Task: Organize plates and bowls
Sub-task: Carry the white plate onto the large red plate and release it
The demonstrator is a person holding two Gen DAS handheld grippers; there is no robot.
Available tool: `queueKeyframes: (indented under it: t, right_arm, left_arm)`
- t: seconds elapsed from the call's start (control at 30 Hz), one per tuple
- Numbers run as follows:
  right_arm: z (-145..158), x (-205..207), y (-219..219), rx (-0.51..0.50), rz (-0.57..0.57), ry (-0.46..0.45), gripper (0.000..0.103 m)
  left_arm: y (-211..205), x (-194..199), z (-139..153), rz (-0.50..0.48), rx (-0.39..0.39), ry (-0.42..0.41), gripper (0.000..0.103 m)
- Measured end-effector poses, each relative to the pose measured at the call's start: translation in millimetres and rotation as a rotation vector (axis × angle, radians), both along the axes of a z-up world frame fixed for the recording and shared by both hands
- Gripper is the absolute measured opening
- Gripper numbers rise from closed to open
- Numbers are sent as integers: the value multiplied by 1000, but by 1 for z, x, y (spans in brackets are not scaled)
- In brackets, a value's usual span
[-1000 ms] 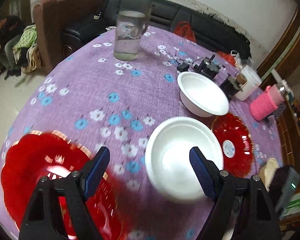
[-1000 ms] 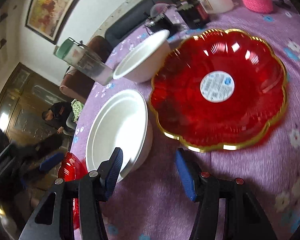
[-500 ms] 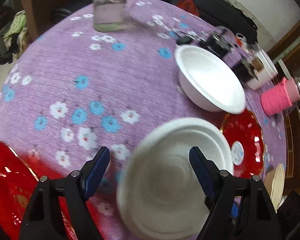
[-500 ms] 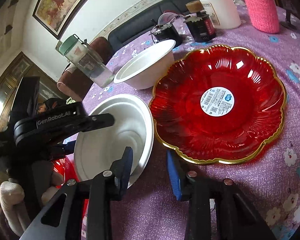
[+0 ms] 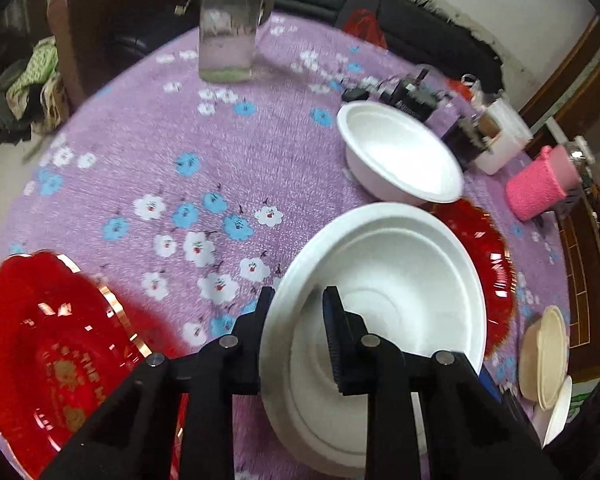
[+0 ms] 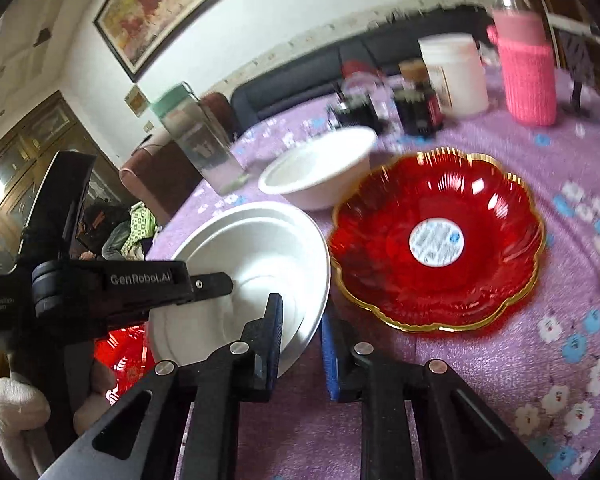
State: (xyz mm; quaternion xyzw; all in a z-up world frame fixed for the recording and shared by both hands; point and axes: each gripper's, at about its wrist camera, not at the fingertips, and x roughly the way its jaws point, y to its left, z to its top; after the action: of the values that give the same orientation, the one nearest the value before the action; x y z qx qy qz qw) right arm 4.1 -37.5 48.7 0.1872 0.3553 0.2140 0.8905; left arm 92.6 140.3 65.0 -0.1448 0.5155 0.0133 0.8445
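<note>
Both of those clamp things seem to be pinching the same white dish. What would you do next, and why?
Probably lift it slightly. The left gripper and right gripper have just been closing on opposite rims of the white plate, which overlaps the red plate. Raised clear, it could go toward the white bowl.
</note>
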Motion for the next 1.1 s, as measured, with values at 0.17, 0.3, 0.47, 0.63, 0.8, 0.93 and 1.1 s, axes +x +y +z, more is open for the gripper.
queueKeyframes:
  t: [0.17, 0.3, 0.47, 0.63, 0.8, 0.93, 1.1]
  right_arm:
    - [15, -19, 10, 44, 68, -46, 21]
    - [25, -35, 35, 80, 152, -42, 21]
    - [30, -57, 88, 14, 258, -59, 21]
    - [25, -64, 134, -53, 314, -45, 21]
    - [13, -63, 166, -103, 346, -11, 21]
    - [1, -60, 182, -146, 354, 9, 21]
    - [-5, -58, 185, -147, 328, 25, 23]
  left_arm:
    - [14, -43, 27, -3, 21, -93, 23]
    - [47, -83, 37, 62, 37, -133, 23]
    - [98, -115, 29, 157, 9, -125, 23]
    - [138, -125, 8, 241, -12, -86, 23]
    - [168, -127, -15, 288, -25, -44, 24]
    - [178, -126, -23, 299, -27, -42, 28]
    - [171, -129, -15, 270, -16, -81, 55]
